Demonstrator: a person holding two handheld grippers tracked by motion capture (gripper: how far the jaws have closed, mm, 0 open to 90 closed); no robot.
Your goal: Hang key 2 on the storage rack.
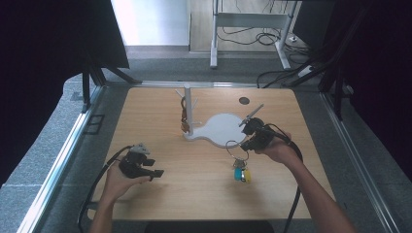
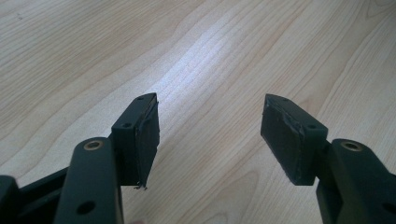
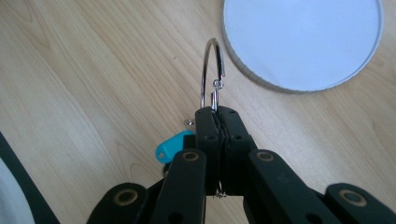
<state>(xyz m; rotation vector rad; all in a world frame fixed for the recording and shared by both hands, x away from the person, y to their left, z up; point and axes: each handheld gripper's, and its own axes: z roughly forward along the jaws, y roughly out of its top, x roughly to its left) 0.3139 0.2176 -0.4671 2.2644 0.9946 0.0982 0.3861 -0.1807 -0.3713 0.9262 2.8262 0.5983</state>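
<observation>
step: we carry key ring (image 3: pixel 212 70) to stand (image 1: pixel 188 111) | right gripper (image 3: pixel 218 114) clamps ring; left gripper (image 2: pixel 208 135) gapes, idle | tip: we keep ring upright, aim at free peg

Plenty of open table (image 1: pixel 194 189) front and left, nothing blocking there. Mid-back is tighter: white peg stand (image 1: pixel 188 109) w/ its round base (image 1: pixel 224 128) sits in the way.

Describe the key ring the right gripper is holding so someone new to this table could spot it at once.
Start at the white stand in the middle of the wooden table. Just in front of its round base, the right gripper is shut on a silver key ring. Its dangling blue and yellow tags distinguish it from the brown bunch on the stand's post.
</observation>
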